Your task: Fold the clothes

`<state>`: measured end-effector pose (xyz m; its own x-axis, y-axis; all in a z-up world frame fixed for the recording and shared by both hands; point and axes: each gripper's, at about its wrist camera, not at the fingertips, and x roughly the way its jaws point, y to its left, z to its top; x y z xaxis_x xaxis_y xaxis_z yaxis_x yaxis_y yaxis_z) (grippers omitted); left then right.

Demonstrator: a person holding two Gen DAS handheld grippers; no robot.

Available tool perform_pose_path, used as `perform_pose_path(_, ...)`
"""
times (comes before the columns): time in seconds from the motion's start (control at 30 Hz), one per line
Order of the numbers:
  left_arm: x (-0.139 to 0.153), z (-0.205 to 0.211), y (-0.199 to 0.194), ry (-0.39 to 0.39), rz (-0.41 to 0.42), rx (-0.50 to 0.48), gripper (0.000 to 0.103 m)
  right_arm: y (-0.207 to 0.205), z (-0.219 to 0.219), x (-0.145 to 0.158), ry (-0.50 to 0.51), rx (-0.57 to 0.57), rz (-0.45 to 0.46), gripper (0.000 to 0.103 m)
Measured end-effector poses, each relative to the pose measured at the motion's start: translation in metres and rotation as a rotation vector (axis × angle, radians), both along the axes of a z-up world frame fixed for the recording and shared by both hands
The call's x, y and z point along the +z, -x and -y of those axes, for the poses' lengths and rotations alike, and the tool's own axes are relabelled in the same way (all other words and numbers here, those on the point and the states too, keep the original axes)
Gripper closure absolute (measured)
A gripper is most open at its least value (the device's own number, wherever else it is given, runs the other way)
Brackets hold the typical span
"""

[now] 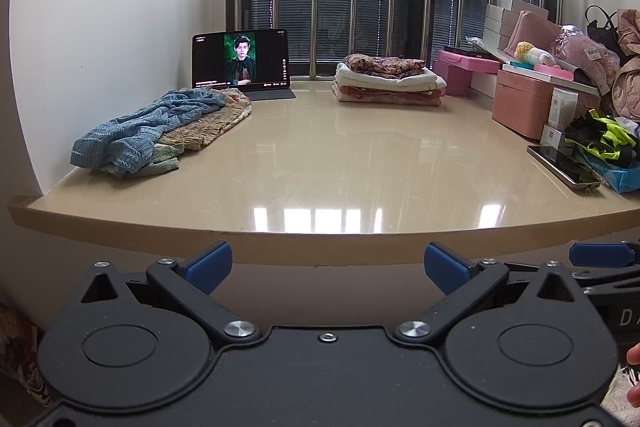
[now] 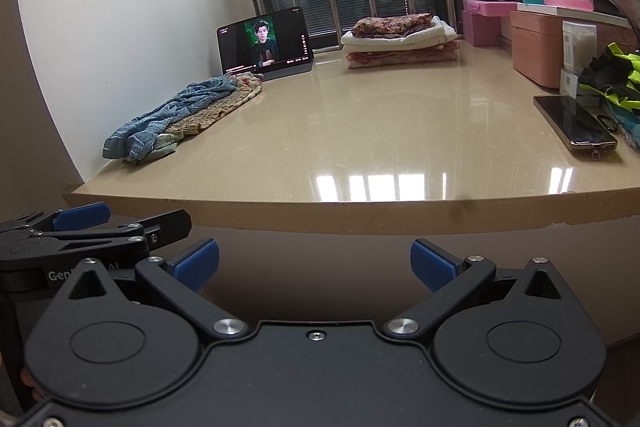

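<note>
Two handheld grippers hover side by side in front of a glossy beige counter (image 1: 320, 163), below its front edge. The left gripper (image 1: 328, 267) fills the bottom of its view, blue-padded fingers spread wide apart and holding nothing. The right gripper (image 2: 315, 263) looks the same in its own view: fingers wide apart, empty. At centre left of both frames, a crumpled blue garment (image 1: 140, 131) lies on other unfolded clothes against the white wall. A neat stack of folded clothes (image 1: 388, 79) sits at upper centre near the barred window. A tablet (image 1: 240, 61) stands between them. A phone (image 1: 564, 167) lies at right, beside pink boxes (image 1: 524, 107)
</note>
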<state>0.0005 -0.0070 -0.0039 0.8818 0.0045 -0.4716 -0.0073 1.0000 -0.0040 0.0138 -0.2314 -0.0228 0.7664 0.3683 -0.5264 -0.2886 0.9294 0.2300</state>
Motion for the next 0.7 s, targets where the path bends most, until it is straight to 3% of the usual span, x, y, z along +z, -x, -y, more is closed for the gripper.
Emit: perform_pose_path(0.7,-0.0018,0.0003,0.0024,-0.001,-0.008,0.004,0.0,0.0039,-0.0032,-0.0014,-0.001,-0.001,-0.007,0.0)
